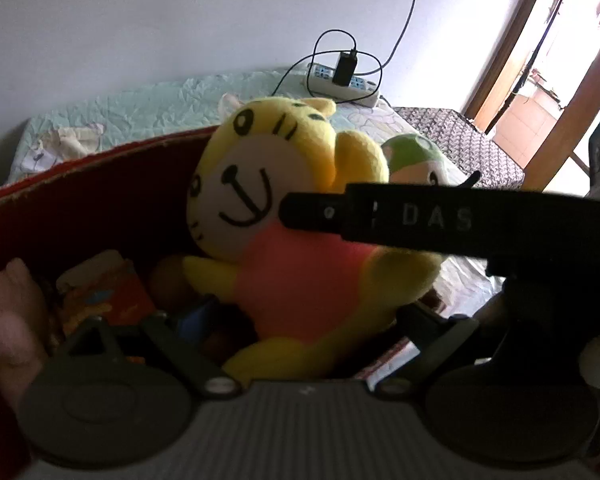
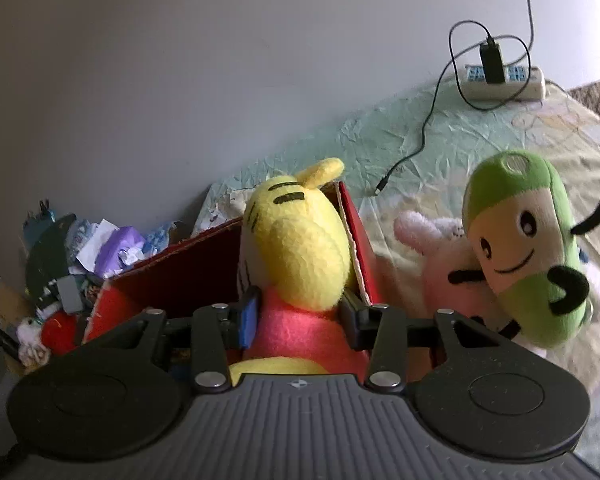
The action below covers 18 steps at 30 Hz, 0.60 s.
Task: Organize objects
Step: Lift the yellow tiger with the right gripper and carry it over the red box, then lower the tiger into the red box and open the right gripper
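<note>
A yellow tiger plush [image 1: 284,216] in a pink shirt hangs over the open red cardboard box [image 1: 100,200]. My right gripper [image 2: 298,316] is shut on the plush [image 2: 300,276] at its pink torso, from behind; its black finger [image 1: 420,220] crosses the left wrist view. My left gripper [image 1: 280,328] is open just below the plush, its fingers spread at the box opening. A hand [image 1: 8,320] holds the box's near left wall. The box [image 2: 172,272] holds several small items [image 1: 104,288].
A green and cream plush [image 2: 528,256] and a pink rabbit plush [image 2: 448,268] lie on the pale green bedspread [image 2: 420,148] right of the box. A power strip [image 2: 504,80] with charger and cable lies by the wall. Clutter [image 2: 76,256] is piled at left.
</note>
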### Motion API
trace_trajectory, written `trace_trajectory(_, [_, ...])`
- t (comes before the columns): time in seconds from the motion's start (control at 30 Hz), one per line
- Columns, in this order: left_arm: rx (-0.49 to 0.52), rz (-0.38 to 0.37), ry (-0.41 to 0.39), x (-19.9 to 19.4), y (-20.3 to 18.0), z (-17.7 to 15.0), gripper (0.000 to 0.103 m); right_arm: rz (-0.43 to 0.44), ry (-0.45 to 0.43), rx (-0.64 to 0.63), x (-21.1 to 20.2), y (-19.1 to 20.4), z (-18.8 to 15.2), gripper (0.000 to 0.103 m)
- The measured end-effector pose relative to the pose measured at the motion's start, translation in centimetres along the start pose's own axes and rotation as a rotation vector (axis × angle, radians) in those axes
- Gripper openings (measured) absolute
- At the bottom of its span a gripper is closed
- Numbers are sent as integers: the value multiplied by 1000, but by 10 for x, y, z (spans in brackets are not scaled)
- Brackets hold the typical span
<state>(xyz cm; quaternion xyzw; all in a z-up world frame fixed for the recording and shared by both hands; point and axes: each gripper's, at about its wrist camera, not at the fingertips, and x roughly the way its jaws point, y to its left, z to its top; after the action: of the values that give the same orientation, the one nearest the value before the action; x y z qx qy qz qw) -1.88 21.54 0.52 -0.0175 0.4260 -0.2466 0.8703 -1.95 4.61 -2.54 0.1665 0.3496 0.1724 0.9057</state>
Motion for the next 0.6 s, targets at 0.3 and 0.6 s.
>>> trace_trajectory(0.3, [-18, 7, 36, 9, 11, -2, 99, 42, -5, 59, -7, -14, 3, 50])
trace_trajectory(0.6, [-66, 7, 84, 20, 18, -2, 102, 37, -27, 60, -8, -13, 0, 30])
